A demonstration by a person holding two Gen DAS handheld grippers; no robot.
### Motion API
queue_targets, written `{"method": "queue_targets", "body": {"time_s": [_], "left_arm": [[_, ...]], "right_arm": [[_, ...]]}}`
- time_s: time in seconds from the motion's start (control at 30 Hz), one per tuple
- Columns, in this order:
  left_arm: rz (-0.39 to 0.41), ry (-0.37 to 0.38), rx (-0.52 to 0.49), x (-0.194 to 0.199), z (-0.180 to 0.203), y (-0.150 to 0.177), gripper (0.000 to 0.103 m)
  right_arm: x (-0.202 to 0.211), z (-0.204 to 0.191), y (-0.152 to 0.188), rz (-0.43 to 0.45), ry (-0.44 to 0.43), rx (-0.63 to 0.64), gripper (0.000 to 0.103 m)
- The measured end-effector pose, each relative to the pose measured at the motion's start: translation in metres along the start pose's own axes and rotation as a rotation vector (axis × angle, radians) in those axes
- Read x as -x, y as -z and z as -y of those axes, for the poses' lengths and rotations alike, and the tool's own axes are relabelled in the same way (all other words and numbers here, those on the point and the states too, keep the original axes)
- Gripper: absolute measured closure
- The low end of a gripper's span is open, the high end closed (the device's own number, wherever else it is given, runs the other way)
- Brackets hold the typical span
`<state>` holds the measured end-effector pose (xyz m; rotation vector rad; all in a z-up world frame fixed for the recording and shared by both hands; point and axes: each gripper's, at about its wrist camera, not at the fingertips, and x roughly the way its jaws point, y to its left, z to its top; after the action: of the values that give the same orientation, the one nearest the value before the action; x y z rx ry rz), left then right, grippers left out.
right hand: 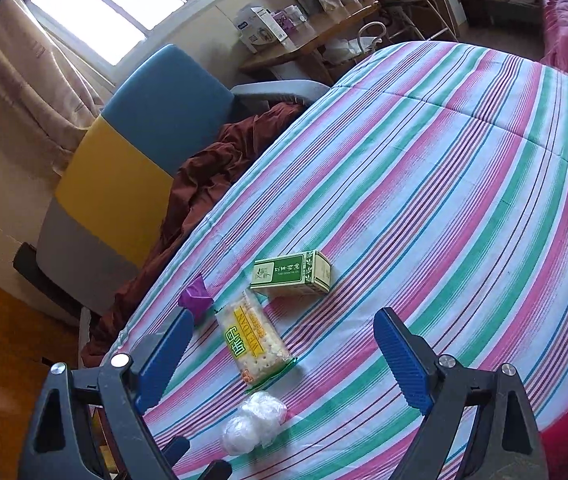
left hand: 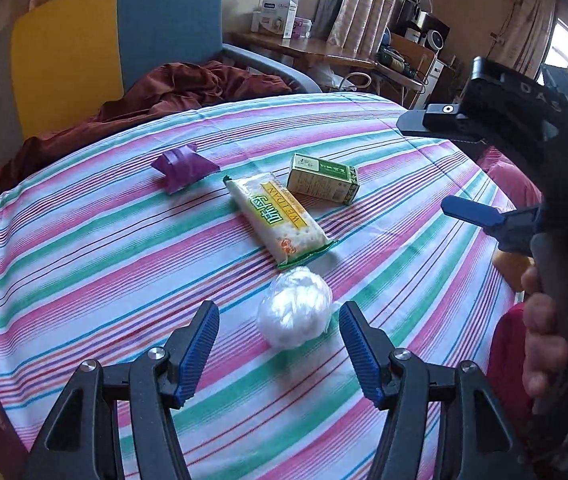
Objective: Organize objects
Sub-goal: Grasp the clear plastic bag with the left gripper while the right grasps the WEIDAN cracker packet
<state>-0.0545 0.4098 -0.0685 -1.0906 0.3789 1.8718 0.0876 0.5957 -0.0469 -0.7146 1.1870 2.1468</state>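
The cracker packet (left hand: 280, 220) is the largest of the four items on the striped bedspread (left hand: 84, 240), lying flat with its yellow label up, near the middle of the group. Just beside its far end sits the green box (left hand: 323, 178), on its side and apart from the packet by a narrow strip of cloth. At the packet's near end rests the white plastic-wrapped ball (left hand: 295, 309); it looks almost touching the packet's green edge, though I cannot tell if they meet. The smallest item, a purple folded wrapper (left hand: 183, 167), lies to the left of the packet's far end, apart from everything else.

The left tongs (left hand: 280, 350) are spread wide, holding nothing, with the ball just ahead of the blue pads. The right tongs (right hand: 284, 360) are also spread wide and empty, above the packet and the ball (right hand: 254, 422).
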Motion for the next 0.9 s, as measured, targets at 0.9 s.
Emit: {"method": "queue_targets", "body": {"time_s": [0.9], "left_arm": [[0.127,-0.171,0.089,0.042,-0.037,0.114,0.067]], "right_arm": [[-0.044,-0.038,0.027,-0.167,0.095,0.257,0.011]]}}
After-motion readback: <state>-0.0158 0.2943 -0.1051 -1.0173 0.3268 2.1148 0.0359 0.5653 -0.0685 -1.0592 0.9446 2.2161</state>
